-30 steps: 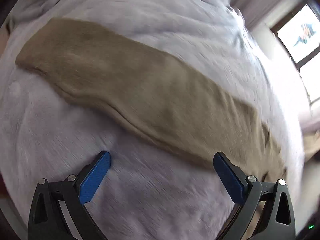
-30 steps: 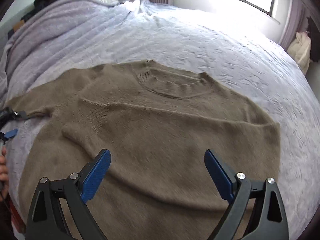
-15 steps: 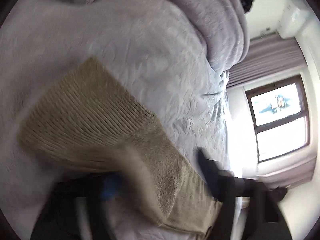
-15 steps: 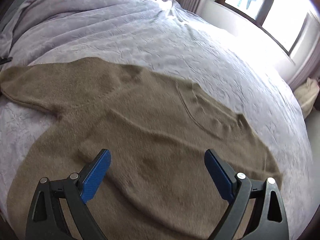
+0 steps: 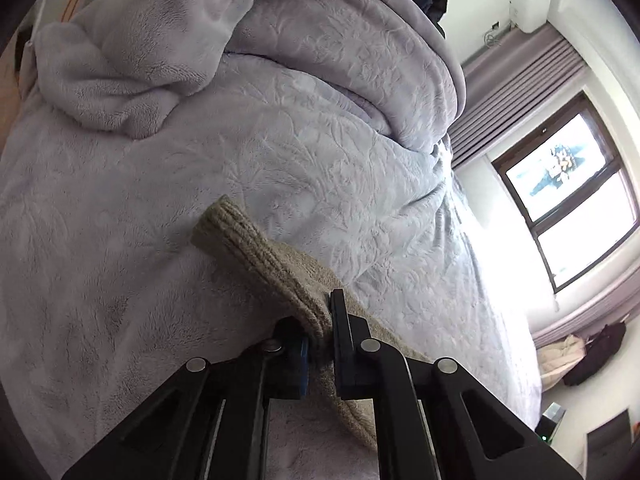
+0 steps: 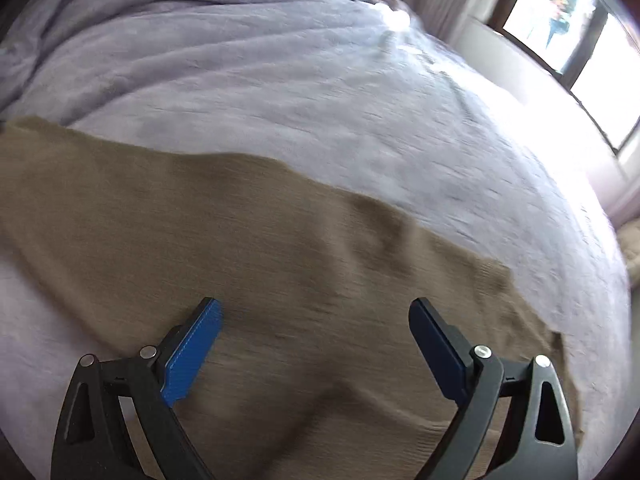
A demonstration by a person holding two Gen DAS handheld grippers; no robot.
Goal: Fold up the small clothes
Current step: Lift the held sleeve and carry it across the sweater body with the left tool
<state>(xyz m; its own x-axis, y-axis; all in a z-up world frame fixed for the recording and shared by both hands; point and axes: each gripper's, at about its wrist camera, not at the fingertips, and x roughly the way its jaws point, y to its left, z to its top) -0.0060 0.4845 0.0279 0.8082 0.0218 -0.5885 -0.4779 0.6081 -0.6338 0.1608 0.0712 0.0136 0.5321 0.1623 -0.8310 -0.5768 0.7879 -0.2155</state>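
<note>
An olive-brown knitted sweater [image 6: 260, 248] lies spread on a lilac bedspread [image 6: 280, 80]. My left gripper [image 5: 320, 332] is shut on the ribbed cuff [image 5: 248, 240] of one sweater sleeve, with the cuff end sticking out past the jaws. My right gripper [image 6: 316, 328] is open and empty, low over the sleeve and shoulder part of the sweater, blue pads [image 6: 192, 352] wide apart. The sweater's body and neckline are out of view.
A bunched lilac blanket [image 5: 160, 52] is heaped at the bed's head. A window [image 5: 572, 200] and curtains [image 5: 516, 92] stand beyond the bed. Bags [image 5: 588, 356] lie on the floor by the wall.
My left gripper moved along the sleeve to its cuff and shut on it. My right gripper swung left and lower over the sweater, staying open.
</note>
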